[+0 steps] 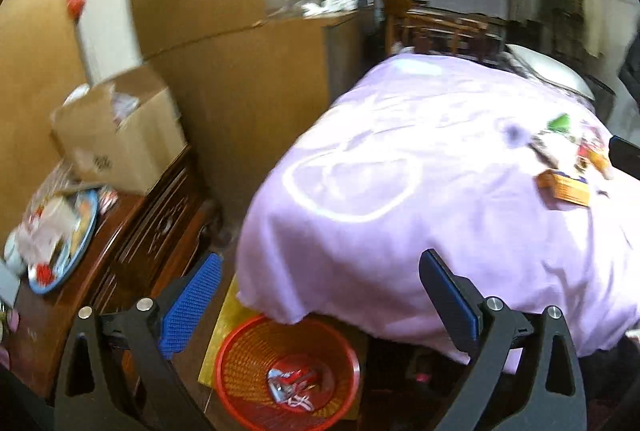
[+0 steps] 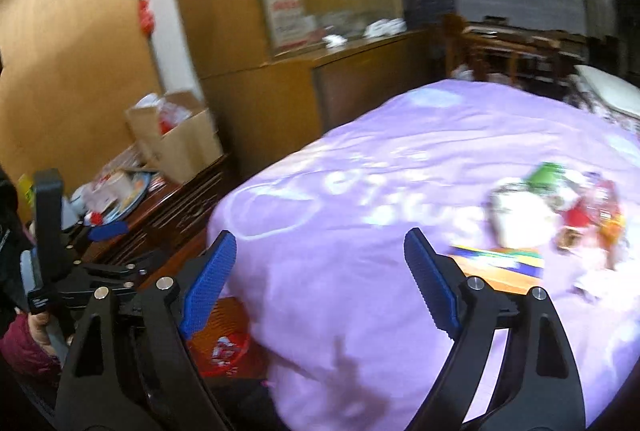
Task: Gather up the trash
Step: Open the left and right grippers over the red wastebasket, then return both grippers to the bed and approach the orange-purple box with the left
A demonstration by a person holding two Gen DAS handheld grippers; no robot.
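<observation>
We are between pickups: both grippers, left [image 1: 320, 299] and right [image 2: 320, 283], have fingers apart and empty. Wrappers [image 2: 560, 215] lie on the bed [image 2: 340, 231]; next we reach them and carry them to the basket [image 1: 286, 375].

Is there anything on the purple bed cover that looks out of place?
Yes. A scatter of wrappers and small packets lies loose on the lilac bedspread, with a flat orange box beside it. This is litter on a bed, while the red mesh basket on the floor already holds some wrappers.
</observation>
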